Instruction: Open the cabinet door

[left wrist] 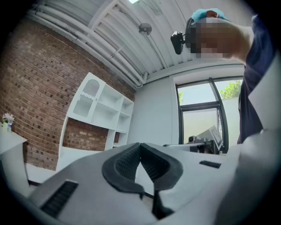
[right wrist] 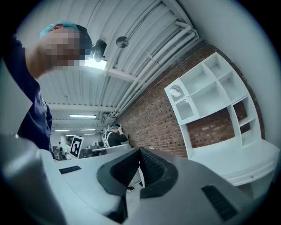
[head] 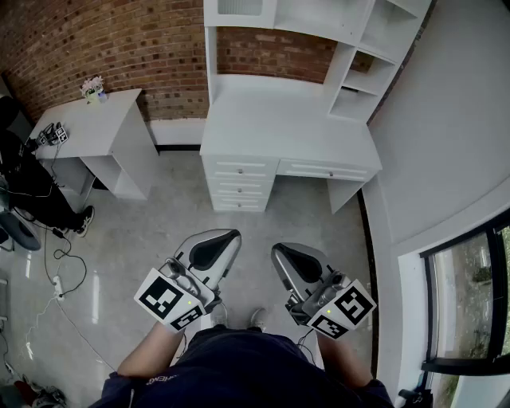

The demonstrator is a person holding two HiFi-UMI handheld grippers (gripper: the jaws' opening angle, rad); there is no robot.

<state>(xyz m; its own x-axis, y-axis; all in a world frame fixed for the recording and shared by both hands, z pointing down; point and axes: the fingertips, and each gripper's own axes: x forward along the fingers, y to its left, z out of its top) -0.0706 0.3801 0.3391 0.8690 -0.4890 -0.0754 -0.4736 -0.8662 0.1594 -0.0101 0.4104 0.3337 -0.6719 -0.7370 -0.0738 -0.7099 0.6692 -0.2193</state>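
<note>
A white desk (head: 279,127) with a shelf hutch stands against the brick wall. The hutch's cabinet door, white with an arched panel, is at its upper left (head: 239,8) and looks closed in the left gripper view (left wrist: 87,96) and the right gripper view (right wrist: 181,103). My left gripper (head: 227,237) and right gripper (head: 280,252) are held side by side near my body, well short of the desk, pointing toward it. Each has its jaws together with nothing between them, as the left gripper (left wrist: 140,145) and right gripper (right wrist: 139,150) show in their own views.
The desk has drawers (head: 239,185) under its left half. A small white side table (head: 84,127) with a flower pot (head: 93,88) stands to the left. Cables (head: 56,267) lie on the floor at far left. A window (head: 470,295) runs along the right wall. People (right wrist: 115,135) stand far behind.
</note>
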